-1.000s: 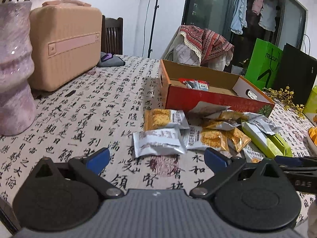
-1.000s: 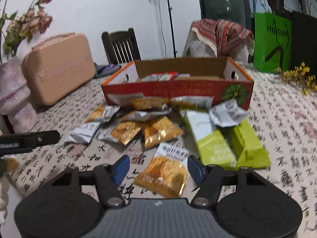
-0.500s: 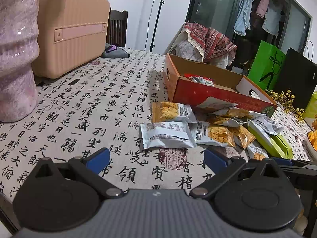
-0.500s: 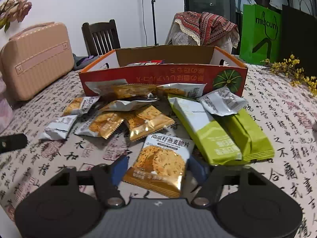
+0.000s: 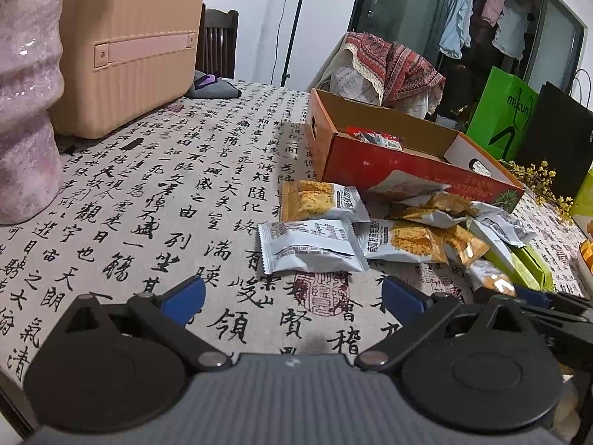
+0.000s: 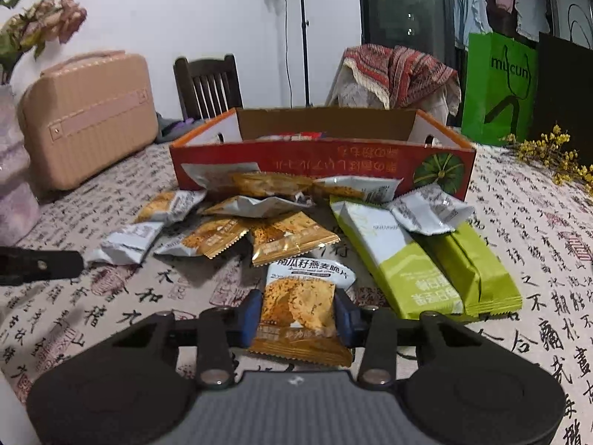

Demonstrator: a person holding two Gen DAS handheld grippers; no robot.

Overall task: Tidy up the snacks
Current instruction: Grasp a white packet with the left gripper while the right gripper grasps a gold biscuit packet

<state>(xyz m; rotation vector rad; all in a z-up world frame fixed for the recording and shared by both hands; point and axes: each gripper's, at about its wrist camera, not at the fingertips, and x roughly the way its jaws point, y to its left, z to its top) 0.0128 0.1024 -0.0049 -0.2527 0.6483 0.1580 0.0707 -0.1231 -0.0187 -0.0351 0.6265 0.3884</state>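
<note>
Our view into the red cardboard box point(image 6: 322, 165) is mostly blocked by its near wall; from the right wrist camera we see only a sliver of red-and-white wrappers point(image 6: 292, 136) above the rim, and from the left wrist camera a few packets point(image 5: 374, 138) lying on its floor, too small to read. The printing on the box front appears upside down and we cannot make it out, apart from a green pumpkin picture point(image 6: 439, 172) at one end. The green shopping bag point(image 6: 498, 85) behind reads "mucun". The tablecloth point(image 5: 155, 200) is covered in black Chinese calligraphy with red seal stamps.

Our right gripper point(image 6: 298, 317) has its blue pads pressed against both sides of an oat crisp packet point(image 6: 298, 311), orange and white, headed 南瓜籽燕麦脆片; its lower edge is tucked behind the gripper body. More snack packets lie scattered between this one and the box, with two lime-green bars point(image 6: 426, 259) just to the right, a silver packet point(image 6: 426, 211) resting on them.

Our left gripper point(image 5: 292, 298) stands wide open over the cloth, holding nothing. A silver packet lying label-side down point(image 5: 309, 246) sits just beyond its fingertips, an orange packet point(image 5: 320, 200) behind that. The vase point(image 5: 26, 92) and pink case point(image 5: 126, 48) are cut off at the frame edge.
</note>
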